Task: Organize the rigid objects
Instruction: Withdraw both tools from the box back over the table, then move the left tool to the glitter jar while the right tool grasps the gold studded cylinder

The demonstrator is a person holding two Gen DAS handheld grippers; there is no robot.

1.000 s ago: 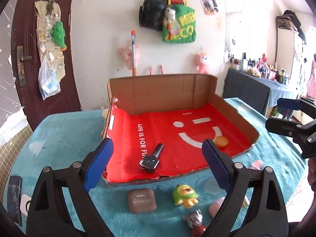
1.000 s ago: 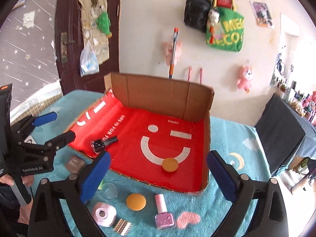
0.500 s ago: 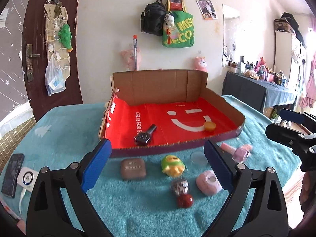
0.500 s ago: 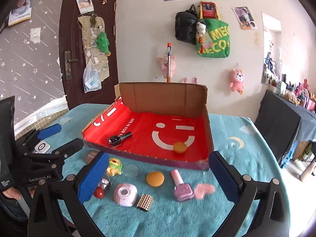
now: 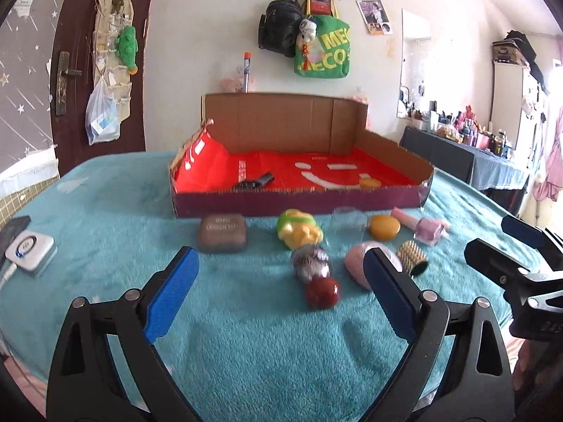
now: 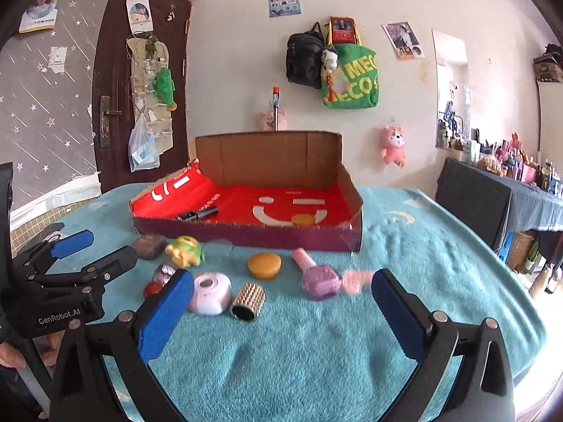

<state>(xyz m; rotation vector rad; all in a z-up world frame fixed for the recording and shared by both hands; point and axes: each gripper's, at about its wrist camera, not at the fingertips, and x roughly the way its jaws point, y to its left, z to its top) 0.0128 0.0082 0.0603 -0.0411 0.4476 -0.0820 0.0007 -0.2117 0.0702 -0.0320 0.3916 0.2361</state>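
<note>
Left hand-held gripper: spread wide, holding nothing, low above the tabletop.
Right hand-held gripper: also spread wide and empty, beside the left one.
Box: open, red inside, standing behind the loose things; black bottle and orange disc lying inside.
Loose things: brown case, green-yellow toy, red ball with a shiny piece touching it, pink round case, studded roller, second orange disc, pink polish bottle, all near the box front wall.
In the way: low front wall of the box between the loose things and the red floor.
Open room: bare teal cloth close to both grippers; white device at the left edge.
</note>
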